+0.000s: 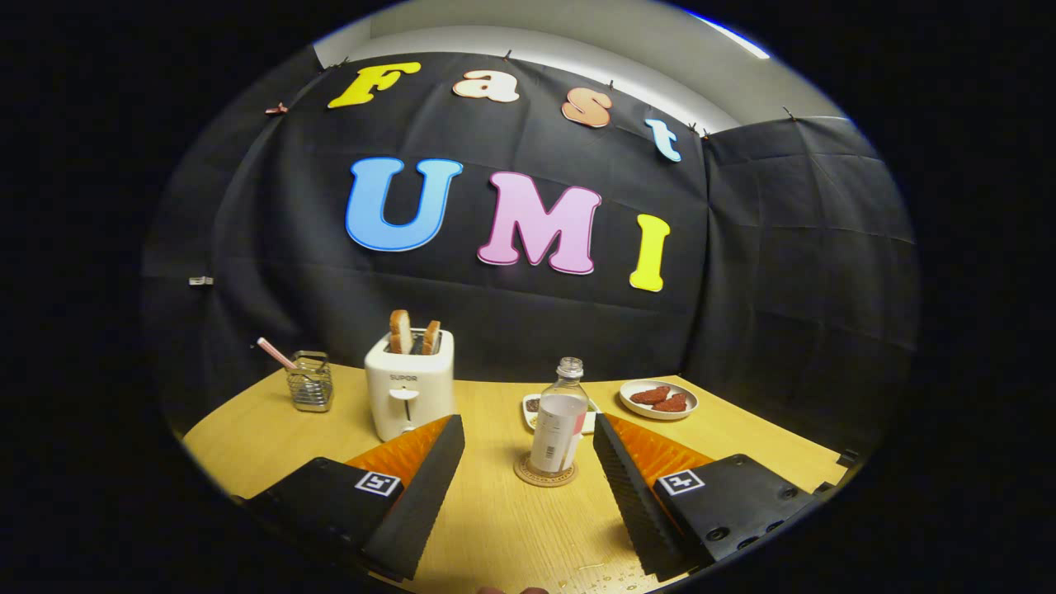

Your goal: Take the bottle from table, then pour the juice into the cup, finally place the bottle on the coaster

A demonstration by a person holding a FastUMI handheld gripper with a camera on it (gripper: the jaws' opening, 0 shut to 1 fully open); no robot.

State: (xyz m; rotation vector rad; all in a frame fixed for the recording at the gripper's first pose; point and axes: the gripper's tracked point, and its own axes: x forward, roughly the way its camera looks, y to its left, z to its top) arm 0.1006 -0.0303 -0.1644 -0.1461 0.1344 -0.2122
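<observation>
A clear bottle (559,427) with a white label stands upright on a round cork coaster (544,473) on the wooden table (503,520). It is just ahead of my fingers and a little beyond their tips, in line with the gap. My gripper (528,433) is open, its two fingers spread wide and touching nothing. No cap is on the bottle's neck. A small white dish (532,406) sits right behind the bottle, partly hidden by it.
A white toaster (410,388) with two slices of toast stands beyond the left finger. A wire holder (310,381) with a pink straw is at the far left. A plate (658,399) with reddish pieces lies at the back right. Water drops (610,573) dot the near table edge.
</observation>
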